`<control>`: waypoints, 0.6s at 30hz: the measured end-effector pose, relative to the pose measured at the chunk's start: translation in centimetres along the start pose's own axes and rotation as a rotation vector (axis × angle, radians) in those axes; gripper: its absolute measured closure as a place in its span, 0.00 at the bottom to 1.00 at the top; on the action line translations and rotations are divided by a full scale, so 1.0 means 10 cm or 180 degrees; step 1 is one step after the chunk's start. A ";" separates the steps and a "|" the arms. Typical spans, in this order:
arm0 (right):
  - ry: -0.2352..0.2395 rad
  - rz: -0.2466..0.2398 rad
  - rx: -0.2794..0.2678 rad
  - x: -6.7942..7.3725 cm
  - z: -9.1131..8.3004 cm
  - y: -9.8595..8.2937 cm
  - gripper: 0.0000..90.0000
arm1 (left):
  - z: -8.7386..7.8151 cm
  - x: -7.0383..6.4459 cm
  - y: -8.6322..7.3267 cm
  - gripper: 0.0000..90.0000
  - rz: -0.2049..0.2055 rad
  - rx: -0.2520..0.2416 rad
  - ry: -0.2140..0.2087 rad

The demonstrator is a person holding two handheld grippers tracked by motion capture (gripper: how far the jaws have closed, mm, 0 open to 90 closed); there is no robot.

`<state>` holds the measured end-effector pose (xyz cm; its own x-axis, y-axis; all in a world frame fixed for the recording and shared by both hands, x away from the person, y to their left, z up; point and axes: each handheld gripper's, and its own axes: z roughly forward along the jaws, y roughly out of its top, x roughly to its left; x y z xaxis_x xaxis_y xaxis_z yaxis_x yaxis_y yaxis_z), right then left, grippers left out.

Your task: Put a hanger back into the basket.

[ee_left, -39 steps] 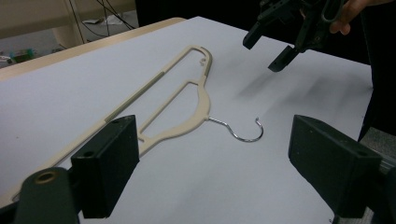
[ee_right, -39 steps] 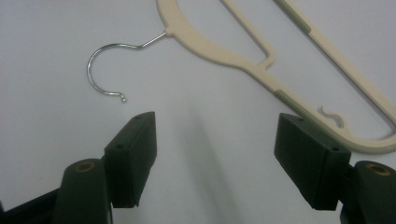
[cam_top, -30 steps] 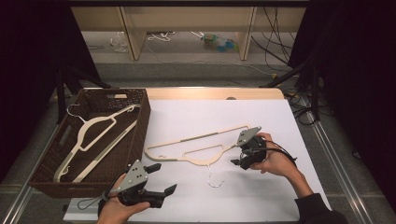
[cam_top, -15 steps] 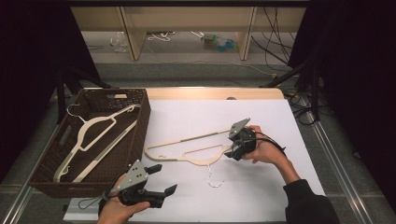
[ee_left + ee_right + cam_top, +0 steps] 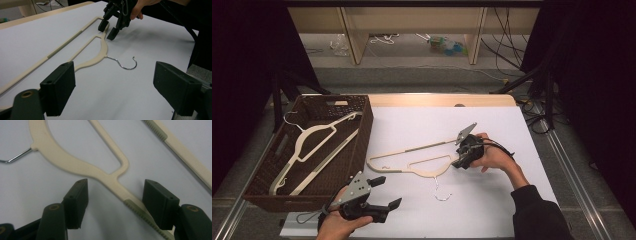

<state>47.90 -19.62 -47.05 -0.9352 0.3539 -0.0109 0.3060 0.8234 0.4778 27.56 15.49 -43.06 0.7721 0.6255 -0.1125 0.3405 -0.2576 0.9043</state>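
Jaws of the right gripper (image 5: pixel 460 162) stand apart, straddling the right shoulder of the cream hanger (image 5: pixel 412 160), which lies flat on the white table (image 5: pixel 492 200), its wire hook (image 5: pixel 440 190) pointing toward six o'clock. At seven o'clock of the hanger, the left gripper (image 5: pixel 387 192) hangs wide open, holding nothing.

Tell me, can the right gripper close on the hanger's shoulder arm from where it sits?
Probably yes: the right gripper is open, its jaws either side of the cream hanger on the white table, nothing between them.
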 end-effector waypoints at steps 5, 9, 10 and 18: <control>0.0097 -0.0125 0.0153 0.06 -0.06 -0.03 0.53 | 0.00 0.00 -0.01 0.20 -0.0013 -0.0004 0.0005; 0.0200 -0.0371 0.0361 0.18 -0.12 -0.06 0.57 | 0.00 0.00 -0.01 0.20 -0.0006 0.0031 0.0002; 0.0219 -0.0434 0.0409 0.21 -0.13 -0.07 0.59 | 0.00 0.00 -0.01 0.20 0.0001 0.0039 -0.0004; 0.0417 -0.0722 0.0710 0.39 -0.19 -0.07 0.69 | 0.00 0.01 -0.02 0.21 -0.0013 0.0038 -0.0036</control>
<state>43.67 -19.66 -45.72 -0.9944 0.1026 0.0250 0.1056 0.9565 0.2721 27.57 15.56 -43.25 0.7767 0.6181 -0.1208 0.3499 -0.2640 0.8988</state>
